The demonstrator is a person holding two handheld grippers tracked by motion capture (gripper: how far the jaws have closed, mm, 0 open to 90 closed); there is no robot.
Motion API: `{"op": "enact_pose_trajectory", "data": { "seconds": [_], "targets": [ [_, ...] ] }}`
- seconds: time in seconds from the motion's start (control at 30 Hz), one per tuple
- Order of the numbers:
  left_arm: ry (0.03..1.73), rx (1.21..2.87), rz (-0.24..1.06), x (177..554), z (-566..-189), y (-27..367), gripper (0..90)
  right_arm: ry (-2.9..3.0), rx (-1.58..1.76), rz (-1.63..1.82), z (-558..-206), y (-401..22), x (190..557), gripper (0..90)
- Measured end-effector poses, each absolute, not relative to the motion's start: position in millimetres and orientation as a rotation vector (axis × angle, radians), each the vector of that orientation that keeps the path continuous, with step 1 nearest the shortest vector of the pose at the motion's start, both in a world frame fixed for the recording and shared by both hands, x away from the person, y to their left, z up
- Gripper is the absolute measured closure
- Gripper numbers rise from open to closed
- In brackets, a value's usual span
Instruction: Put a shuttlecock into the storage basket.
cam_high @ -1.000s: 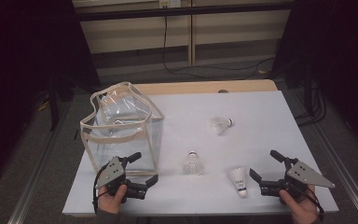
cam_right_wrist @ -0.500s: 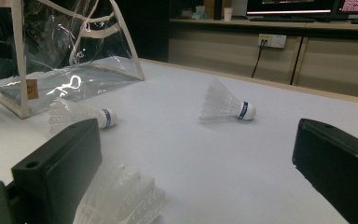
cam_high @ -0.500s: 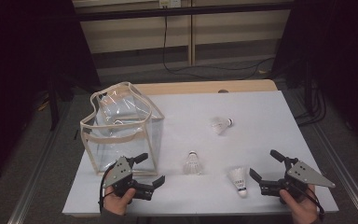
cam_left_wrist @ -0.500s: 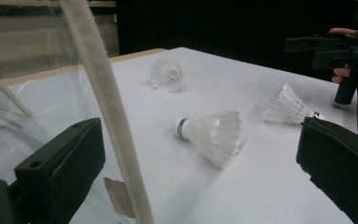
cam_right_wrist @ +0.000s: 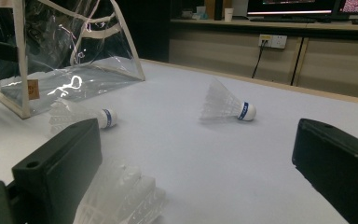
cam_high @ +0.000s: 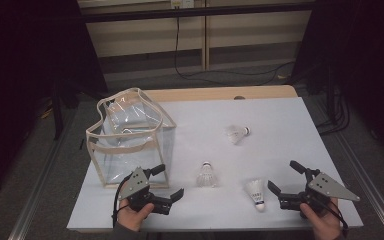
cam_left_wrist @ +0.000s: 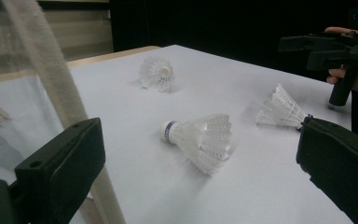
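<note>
White feathered shuttlecocks (cam_high: 206, 175) lie loose at twelve o'clock of both wide-open, empty grippers (cam_high: 166, 187) (cam_high: 285, 181), so picking one for the clear plastic bag (cam_high: 130, 135) probably comes next.

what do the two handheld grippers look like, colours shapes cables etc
Both are black pistol-style tools with two blocky black jaws. The left gripper and the right gripper each carry a grey three-cornered plate on top, dotted with small holes. A thin black cable loops from each down by the hand. A dark cuff shows at the left wrist.
</note>
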State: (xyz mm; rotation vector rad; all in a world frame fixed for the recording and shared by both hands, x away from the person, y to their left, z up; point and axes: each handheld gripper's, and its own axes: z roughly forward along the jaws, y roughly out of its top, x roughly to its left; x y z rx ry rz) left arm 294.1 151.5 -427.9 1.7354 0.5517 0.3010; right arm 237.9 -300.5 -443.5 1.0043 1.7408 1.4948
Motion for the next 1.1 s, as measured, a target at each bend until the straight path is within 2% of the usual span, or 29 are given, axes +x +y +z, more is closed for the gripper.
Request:
{"op": "enact_pose_trajectory", "data": {
  "seconds": [1.1],
  "targets": [
    [0.561, 1.783, 0.243, 296, -431, 114, 1.8, 1.741, 0.993, 1.5, -443, -300, 237, 1.2]
  ]
}}
